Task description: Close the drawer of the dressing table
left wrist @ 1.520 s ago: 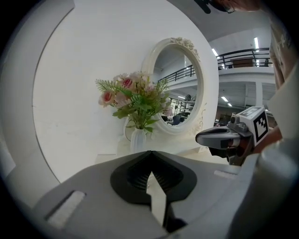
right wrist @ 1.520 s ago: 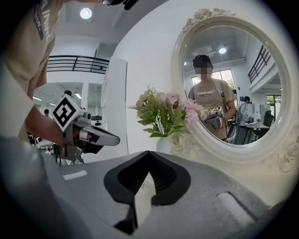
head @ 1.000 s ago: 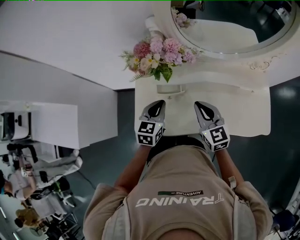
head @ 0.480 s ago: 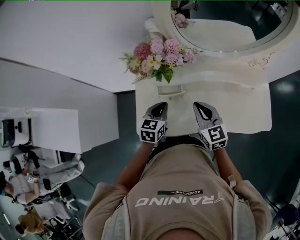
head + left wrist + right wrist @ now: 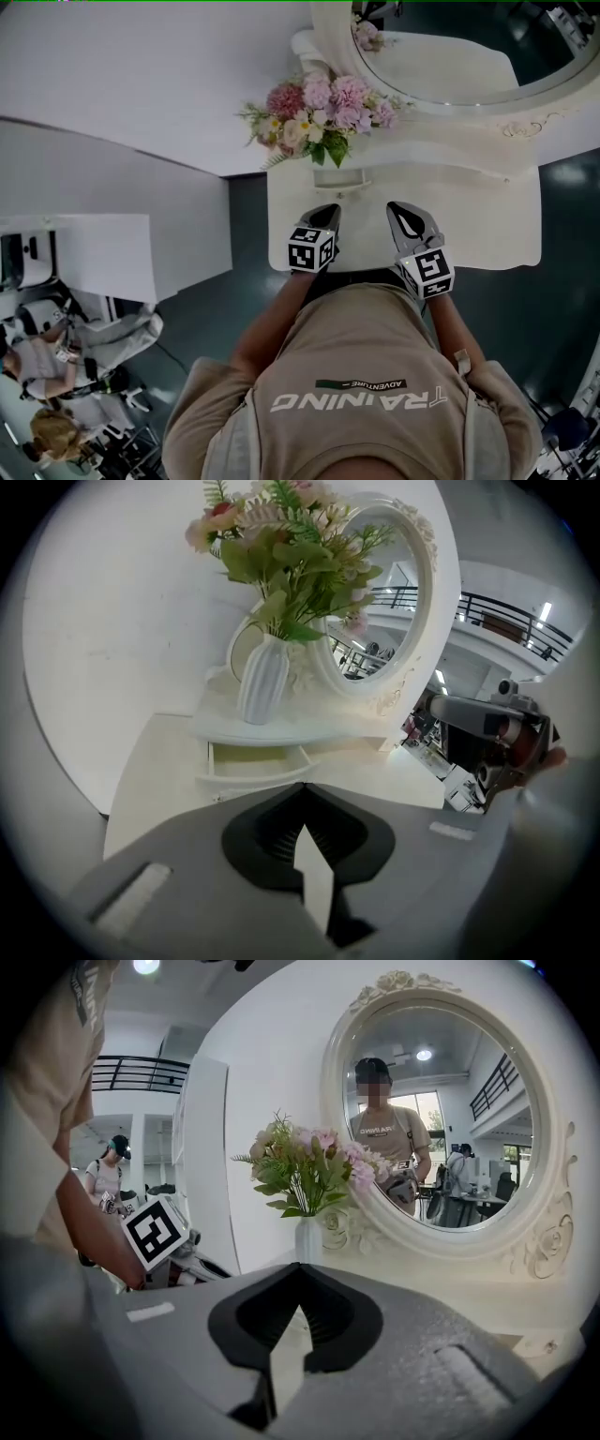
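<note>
Left claw (image 5: 327, 210) has edged farther in, toward the open drawer (image 5: 251, 760).
It and the right claw (image 5: 399, 207) hover over the near part of the white counter (image 5: 487, 225), each with jaws together and empty. The small drawer stands pulled out just beyond the left claw, under the shelf (image 5: 328, 728) that bears the flower vase (image 5: 263, 680).

Your head view is bright and even: soft overhead light, faint shadows. The white desk (image 5: 487, 220) runs close to washed out, and there's one glare patch on the dark floor (image 5: 570, 178). Both gripper views show heavy fisheye bending, black vignette at the corners, and jaws soft and out of focus up close. The ceiling lamp (image 5: 145, 966) flares in your right gripper view.
</note>
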### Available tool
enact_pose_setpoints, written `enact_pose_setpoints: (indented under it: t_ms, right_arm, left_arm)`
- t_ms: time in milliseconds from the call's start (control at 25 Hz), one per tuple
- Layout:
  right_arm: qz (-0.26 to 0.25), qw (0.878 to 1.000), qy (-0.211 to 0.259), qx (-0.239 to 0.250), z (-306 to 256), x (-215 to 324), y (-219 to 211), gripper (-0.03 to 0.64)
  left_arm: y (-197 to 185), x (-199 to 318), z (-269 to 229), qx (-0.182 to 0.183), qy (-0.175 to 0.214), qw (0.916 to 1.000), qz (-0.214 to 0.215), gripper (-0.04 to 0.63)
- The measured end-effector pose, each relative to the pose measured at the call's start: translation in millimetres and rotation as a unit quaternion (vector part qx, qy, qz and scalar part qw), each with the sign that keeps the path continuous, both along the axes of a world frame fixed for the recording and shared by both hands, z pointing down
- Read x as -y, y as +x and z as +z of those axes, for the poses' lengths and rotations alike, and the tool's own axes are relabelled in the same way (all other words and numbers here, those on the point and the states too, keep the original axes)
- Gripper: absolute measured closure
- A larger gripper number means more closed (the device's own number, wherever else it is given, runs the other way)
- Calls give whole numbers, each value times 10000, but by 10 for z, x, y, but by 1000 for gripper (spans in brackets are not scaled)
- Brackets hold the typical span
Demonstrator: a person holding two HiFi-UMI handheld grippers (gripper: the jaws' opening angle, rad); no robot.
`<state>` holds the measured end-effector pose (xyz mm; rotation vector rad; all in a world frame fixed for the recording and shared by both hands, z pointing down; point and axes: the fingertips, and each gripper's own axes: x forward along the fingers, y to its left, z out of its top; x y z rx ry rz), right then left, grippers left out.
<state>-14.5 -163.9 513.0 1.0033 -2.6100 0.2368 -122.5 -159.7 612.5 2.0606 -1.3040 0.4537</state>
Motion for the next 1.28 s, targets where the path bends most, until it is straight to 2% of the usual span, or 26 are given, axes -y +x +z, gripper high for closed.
enact_pose_setpoints:
  t_ms: [280,600,1280]
  right_arm:
    - [-38,10000,-54,-21,42,177,-7,614]
    - [8,9999,-115,-91,115,418,90,614]
    - [-50,9998,-182,-80,169,612,240,615]
  left_arm:
    - [7,63,392,-107,-558,9983,-88,577]
    - [7,180,680,-104,-945,9953,-162,577]
    - [47,250,943,-116,-1357,9901,-347,577]
